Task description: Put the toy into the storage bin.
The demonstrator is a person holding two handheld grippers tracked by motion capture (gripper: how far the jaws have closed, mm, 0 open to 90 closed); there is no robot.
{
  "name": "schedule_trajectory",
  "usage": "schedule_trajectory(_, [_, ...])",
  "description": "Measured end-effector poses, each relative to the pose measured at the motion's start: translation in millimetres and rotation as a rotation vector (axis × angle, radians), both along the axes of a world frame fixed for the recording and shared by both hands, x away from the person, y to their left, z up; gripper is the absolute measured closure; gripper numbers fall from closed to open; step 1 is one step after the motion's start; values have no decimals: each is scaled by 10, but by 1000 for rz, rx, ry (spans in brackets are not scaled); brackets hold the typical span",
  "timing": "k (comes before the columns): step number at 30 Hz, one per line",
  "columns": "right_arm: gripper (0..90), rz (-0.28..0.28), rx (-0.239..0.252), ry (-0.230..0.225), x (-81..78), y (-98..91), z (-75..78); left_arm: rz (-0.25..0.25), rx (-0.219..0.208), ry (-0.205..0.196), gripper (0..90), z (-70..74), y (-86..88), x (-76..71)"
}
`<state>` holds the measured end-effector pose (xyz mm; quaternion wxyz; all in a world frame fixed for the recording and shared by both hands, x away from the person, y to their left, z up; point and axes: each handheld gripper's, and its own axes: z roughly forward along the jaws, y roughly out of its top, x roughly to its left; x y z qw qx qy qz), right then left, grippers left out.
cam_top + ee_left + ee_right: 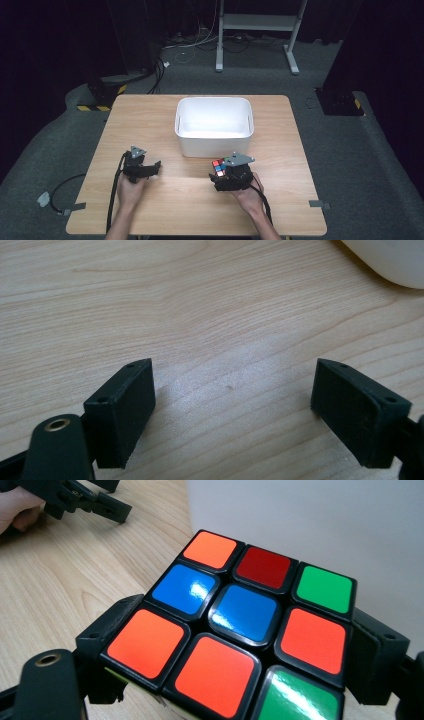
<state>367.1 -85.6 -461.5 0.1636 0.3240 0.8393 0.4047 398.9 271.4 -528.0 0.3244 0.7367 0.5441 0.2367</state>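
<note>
A scrambled puzzle cube [218,168] with orange, blue, red and green stickers sits between the jaws of my right gripper [224,176], just in front of the white bin [214,146]. In the right gripper view the cube [235,630] is pressed on both sides by the black jaws. My left gripper [150,169] rests low over the table at the left, open. Its fingers [122,410] stand wide apart over bare wood in the left gripper view.
The white bin is empty and stands at the table's [160,200] middle back; its corner [390,260] shows in the left gripper view. In the right gripper view the left gripper [80,500] lies at the upper left. Cables and a stand are on the floor behind.
</note>
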Motion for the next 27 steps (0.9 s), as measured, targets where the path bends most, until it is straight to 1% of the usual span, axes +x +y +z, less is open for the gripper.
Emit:
schedule_trajectory(2, [163,3,0,-4,2,-11,17,0,0,0,179,0,0,0])
schedule_trajectory(8, [163,0,7,10,8,-40,27,0,0,0,179,0,1,0])
schedule_trajectory(11, [163,2,1,6,-3,-54,53,0,0,0,179,0,1,0])
schedule_trajectory(16, [163,0,13,-8,-9,-100,109,0,0,0,179,0,1,0])
schedule_trajectory(18, [164,-3,16,-2,-9,-114,124,0,-2,0,179,0,2,0])
schedule_trajectory(20, [164,-10,5,7,-16,-113,131,0,-3,0,179,0,2,0])
schedule_trajectory(23, [163,-1,-8,6,-35,-107,136,0,-3,0,179,0,2,0])
schedule_trajectory(27, [163,-5,-1,10,-40,-118,155,0,-2,0,179,0,1,0])
